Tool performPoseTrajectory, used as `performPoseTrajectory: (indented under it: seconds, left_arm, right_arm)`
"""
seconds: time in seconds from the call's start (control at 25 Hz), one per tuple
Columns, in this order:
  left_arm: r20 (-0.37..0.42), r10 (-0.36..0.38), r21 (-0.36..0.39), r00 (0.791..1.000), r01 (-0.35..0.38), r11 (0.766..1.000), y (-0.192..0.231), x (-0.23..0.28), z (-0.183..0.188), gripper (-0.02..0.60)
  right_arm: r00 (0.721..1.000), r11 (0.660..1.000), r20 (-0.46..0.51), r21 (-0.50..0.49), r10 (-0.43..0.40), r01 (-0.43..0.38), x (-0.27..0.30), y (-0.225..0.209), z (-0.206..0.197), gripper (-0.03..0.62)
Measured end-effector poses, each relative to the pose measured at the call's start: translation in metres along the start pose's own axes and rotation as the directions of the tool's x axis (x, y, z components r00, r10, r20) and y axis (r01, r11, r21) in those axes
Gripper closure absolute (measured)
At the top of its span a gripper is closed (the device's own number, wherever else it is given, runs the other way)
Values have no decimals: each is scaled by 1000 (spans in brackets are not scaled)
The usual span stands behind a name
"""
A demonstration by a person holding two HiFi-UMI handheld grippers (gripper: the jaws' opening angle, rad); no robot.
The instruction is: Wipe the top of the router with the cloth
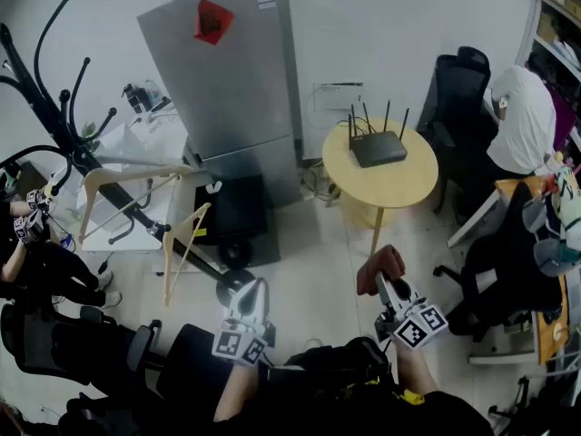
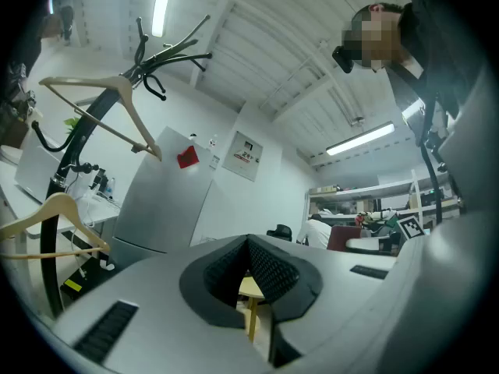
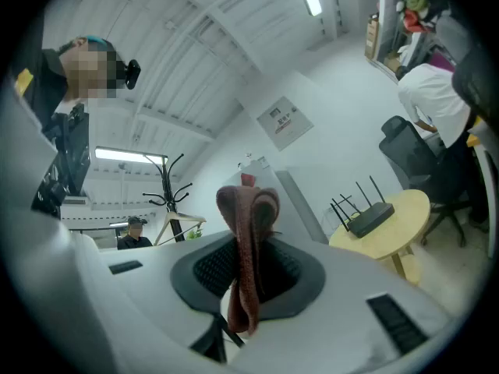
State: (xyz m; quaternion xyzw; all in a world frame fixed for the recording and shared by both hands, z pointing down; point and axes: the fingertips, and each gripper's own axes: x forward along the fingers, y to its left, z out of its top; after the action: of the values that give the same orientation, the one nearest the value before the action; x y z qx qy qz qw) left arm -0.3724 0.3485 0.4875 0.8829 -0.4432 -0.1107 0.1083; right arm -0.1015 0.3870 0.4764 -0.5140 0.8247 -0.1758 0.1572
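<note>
The black router [image 1: 378, 146] with its upright antennas sits on a small round yellow table [image 1: 408, 180] across the room. In the right gripper view the router [image 3: 369, 216] lies far off to the right, well apart from the jaws. My right gripper [image 1: 384, 285] is shut on a reddish-brown cloth [image 1: 379, 266]. The cloth [image 3: 248, 244] stands folded above the jaws and hangs down between them. My left gripper [image 1: 255, 292] is held low at the left, its jaws together and holding nothing. Past its tips [image 2: 249, 246] only a sliver of the yellow table [image 2: 251, 291] shows.
A tall grey fridge [image 1: 227, 80] stands left of the table, with a black box [image 1: 238, 214] at its foot. A black coat rack [image 1: 54, 125] carries wooden hangers [image 1: 136, 184]. Office chairs [image 1: 458, 89] and a person in white [image 1: 525, 116] are at the right.
</note>
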Motion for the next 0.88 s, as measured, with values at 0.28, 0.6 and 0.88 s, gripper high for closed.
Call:
performPoseTrajectory:
  seconds: [0.28, 0.6, 0.88]
  left_arm:
    - [-11, 12, -6, 1000, -13, 1000, 9, 27, -10, 588]
    - [9, -6, 21, 1000, 6, 1000, -24, 108, -13, 588]
    - [28, 23, 51, 999, -24, 998, -51, 181, -27, 588]
  right_arm:
    - [997, 997, -1, 7, -80, 80, -13, -44, 5, 536]
    - [1000, 1000, 14, 10, 21, -21, 7, -99, 38, 534]
    - [995, 996, 50, -3, 87, -87, 25, -174, 91, 534]
